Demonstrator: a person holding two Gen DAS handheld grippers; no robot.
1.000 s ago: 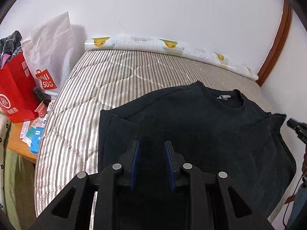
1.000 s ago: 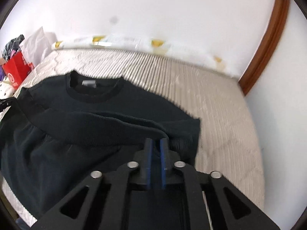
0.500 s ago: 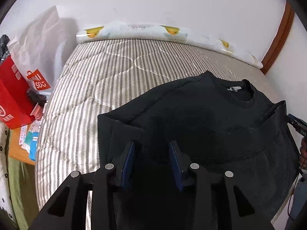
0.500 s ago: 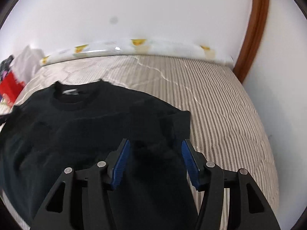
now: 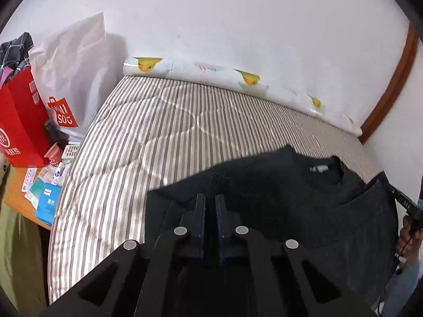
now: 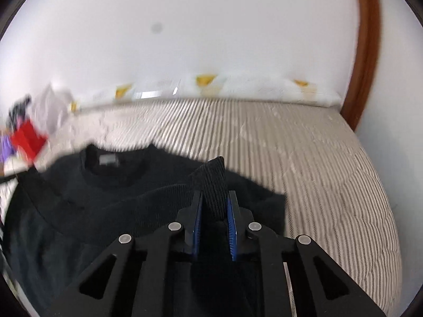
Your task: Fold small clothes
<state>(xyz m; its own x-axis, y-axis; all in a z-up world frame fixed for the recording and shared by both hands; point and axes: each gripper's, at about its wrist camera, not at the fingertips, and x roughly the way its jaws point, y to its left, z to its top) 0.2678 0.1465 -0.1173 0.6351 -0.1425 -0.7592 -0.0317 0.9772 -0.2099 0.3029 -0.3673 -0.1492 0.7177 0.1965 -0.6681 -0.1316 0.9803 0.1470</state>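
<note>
A dark navy, almost black, knitted sweatshirt (image 5: 304, 206) lies on a grey-and-white striped quilted mattress (image 5: 158, 132), its round ribbed collar (image 6: 113, 169) turned toward the white wall and its lower part toward the 2 grippers. The left gripper (image 5: 210, 203) is pinched shut on a ribbed fold of the sweatshirt's edge, a small tab of which stands up just past its blue-lined pads. The right gripper (image 6: 214, 203) has a thicker ribbed fold of the same garment between its blue pads; its jaws are closing and the cloth already fills the gap and stands up in a peak above them, so it reads as held. The relation that matters for the next move: the body of the garment runs from both grippers straight ahead toward the collar, its long axis along the way they point, and each gripper holds one near corner, the left on the garment's left side, the right beside its right edge where bare mattress begins. Carrying the near edge forward over the collar would likely need both hands to travel together, or the fold will skew. The knit looks thick, soft and limp, with coarse ribbing at the hem and collar; it should drape rather than hold a crease. The mattress cover is smooth and stitched in curved lines. A rolled white mat with yellow duck prints (image 5: 211, 76) lies along the wall, well apart from the garment.
</note>
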